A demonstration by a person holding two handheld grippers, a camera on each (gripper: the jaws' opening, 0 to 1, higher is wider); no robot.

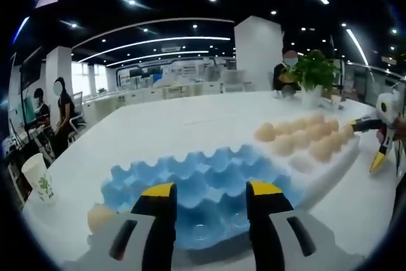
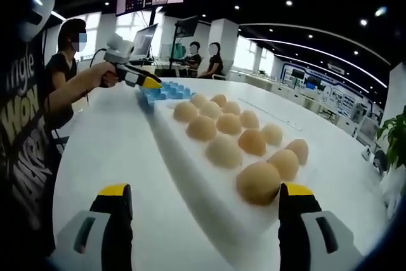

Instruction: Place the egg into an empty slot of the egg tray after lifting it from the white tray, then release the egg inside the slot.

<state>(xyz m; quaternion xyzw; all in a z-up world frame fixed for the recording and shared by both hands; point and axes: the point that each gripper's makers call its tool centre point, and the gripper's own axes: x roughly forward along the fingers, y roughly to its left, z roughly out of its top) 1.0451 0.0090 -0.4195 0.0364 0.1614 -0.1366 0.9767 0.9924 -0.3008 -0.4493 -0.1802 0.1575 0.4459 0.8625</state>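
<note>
In the right gripper view, a dark banner [image 2: 22,125] at the left edge carries large pale letters, partly cut off: "ngle", "WON" and more below. Nothing else reads clearly.

Near edge of the blue egg tray [image 1: 203,188] behind the left claw [image 1: 211,195]; distant desks blurred.

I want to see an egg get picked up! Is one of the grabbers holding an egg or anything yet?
Not yet. The left gripper is open over the blue egg tray, and the right gripper is open by the nearest egg on the white tray.
</note>
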